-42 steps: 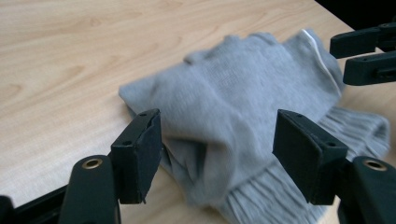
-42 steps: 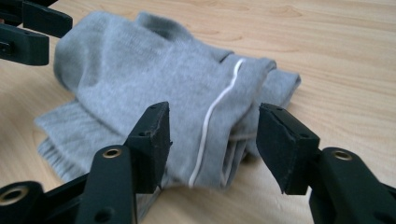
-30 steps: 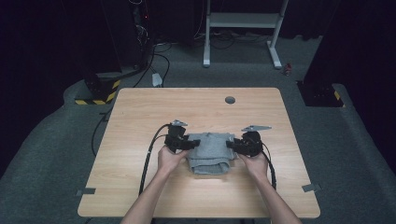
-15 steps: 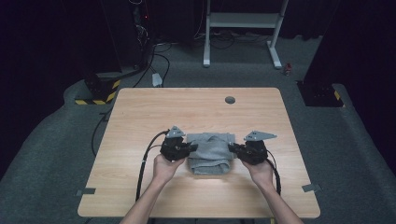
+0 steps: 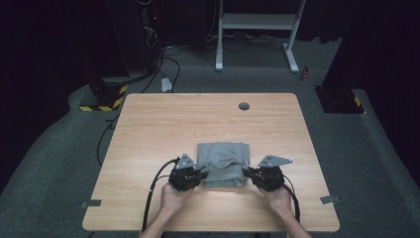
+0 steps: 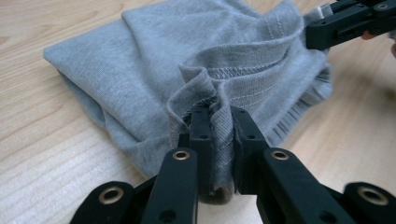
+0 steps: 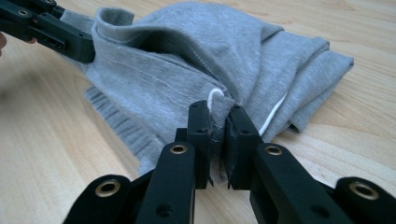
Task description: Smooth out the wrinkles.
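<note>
On the near middle of the table, the soft, light, floppy grey sweatshirt lies folded w/ left gripper & right gripper both pinched on its near hem corners, good spots to hold.

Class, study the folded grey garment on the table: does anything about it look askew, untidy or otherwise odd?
Yes. The grey garment is folded unevenly: its near edge is bunched where the left gripper and right gripper each pinch a corner, a ribbed hem sticks out from under the fold, and a white drawstring shows among the folds. Nothing looks torn or spilled.
</note>
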